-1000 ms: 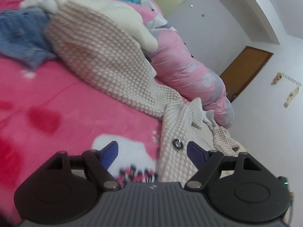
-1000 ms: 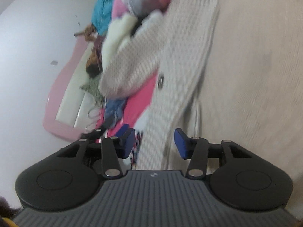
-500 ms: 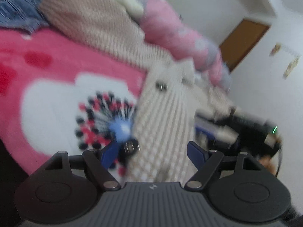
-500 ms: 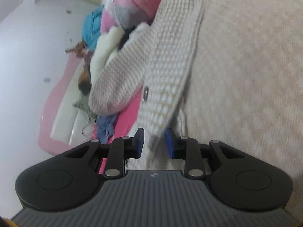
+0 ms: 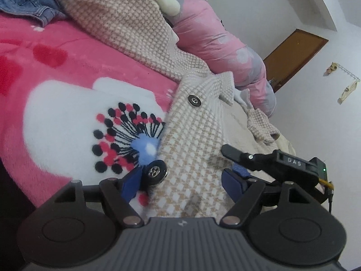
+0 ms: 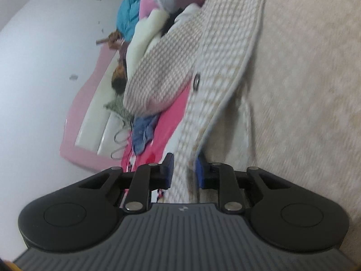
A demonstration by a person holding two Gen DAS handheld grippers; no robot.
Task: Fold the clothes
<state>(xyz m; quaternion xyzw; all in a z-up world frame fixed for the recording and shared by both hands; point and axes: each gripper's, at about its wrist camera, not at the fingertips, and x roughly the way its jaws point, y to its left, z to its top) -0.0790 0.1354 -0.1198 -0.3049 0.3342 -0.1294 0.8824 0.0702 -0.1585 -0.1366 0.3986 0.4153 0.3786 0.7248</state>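
Bed (image 5: pixel 67 72) (pink floral blanket): checked coat (image 5: pixel 194 135), jeans (image 5: pixel 27 2), pink duvet (image 5: pixel 216 43).

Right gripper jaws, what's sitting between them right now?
In the right wrist view, the front edge of the checked coat runs between the jaws of the right gripper, which have just been closing and now pinch it.

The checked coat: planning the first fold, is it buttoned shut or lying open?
Open. The checked coat shows its front edge free, its buttons unfastened, pale lining exposed.

One houndstooth coat (image 5: pixel 191 149), two metal buttons (image 5: pixel 194 101), two claws (image 5: pixel 180 185).
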